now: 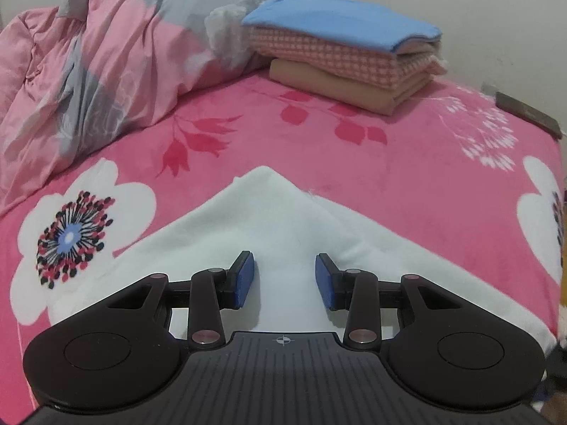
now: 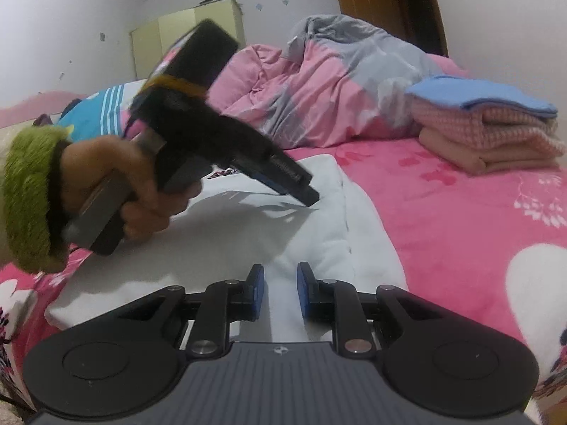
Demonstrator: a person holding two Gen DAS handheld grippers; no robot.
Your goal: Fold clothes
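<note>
Left wrist view: my left tool [image 1: 285, 279] hangs over the white garment [image 1: 269, 219] spread on the pink flowered bed [image 1: 425, 163], blue pads apart and pinching nothing. My right tool [image 2: 280, 292] has a narrower gap, also empty, above the same cloth. Folded stack [image 1: 347, 60] sits near the wall, beside the rumpled quilt [image 1: 106, 63]

White garment spread on the bed

A plain white cloth [image 1: 269, 219] lies flat on the pink flowered bedspread, one corner pointing toward a neat stack of folded clothes [image 1: 340, 53]: blue on top, pink check, then beige.
</note>
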